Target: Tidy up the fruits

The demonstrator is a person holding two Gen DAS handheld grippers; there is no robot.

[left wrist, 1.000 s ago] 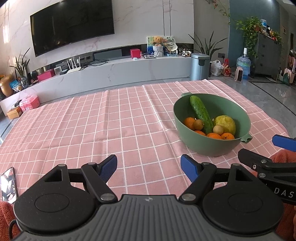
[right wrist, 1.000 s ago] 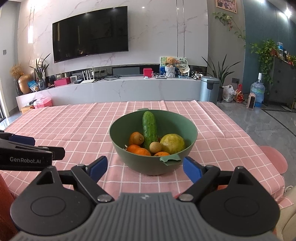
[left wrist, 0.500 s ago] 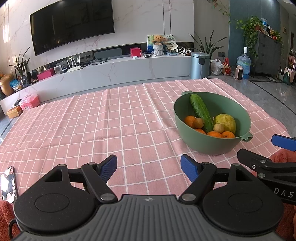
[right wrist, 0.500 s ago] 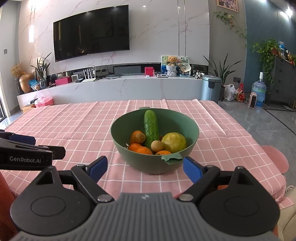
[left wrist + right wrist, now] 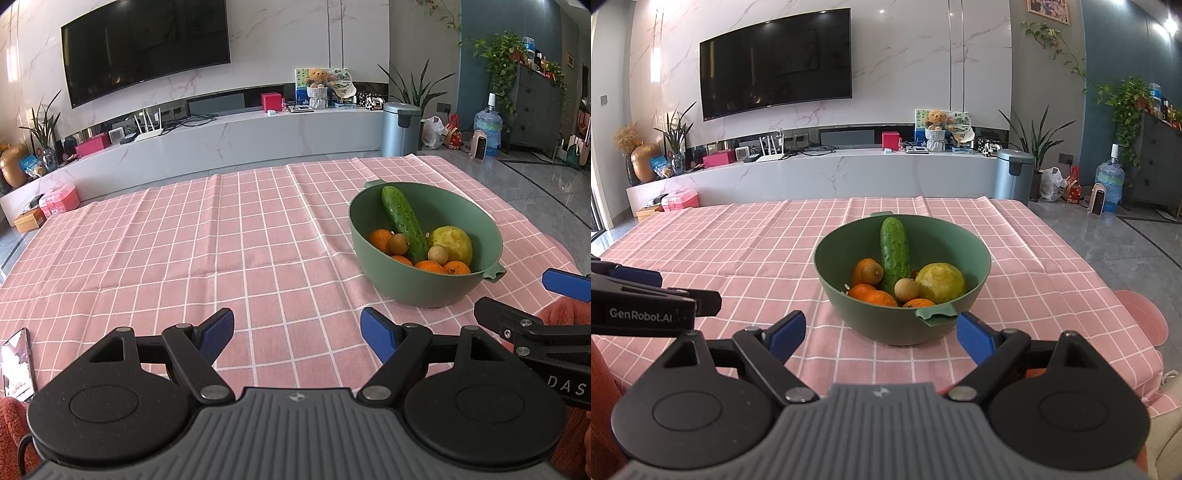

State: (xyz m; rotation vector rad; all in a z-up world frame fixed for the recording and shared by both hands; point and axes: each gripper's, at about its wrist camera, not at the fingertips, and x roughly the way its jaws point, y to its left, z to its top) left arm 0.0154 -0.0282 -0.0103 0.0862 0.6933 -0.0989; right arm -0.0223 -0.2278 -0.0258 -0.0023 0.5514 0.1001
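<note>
A green bowl [image 5: 373, 254] stands on the pink checked tablecloth [image 5: 184, 240], right of centre; it also shows in the right wrist view [image 5: 834, 295]. In it lie a cucumber [image 5: 402, 221], several oranges [image 5: 380, 239], two small brown fruits [image 5: 437, 254] and a yellow-green citrus [image 5: 456, 243]. My left gripper [image 5: 297, 330] is open and empty over the cloth, left of the bowl. My right gripper [image 5: 879, 332] is open and empty just in front of the bowl's near handle [image 5: 936, 316].
A phone [image 5: 16, 363] lies at the table's near left edge. A pink stool [image 5: 1145, 323] stands beyond the table's right edge. A TV bench [image 5: 831, 173] and a bin [image 5: 1012, 175] stand behind the table.
Both grippers have crept slightly forward toward the bowl. Both stay open.
</note>
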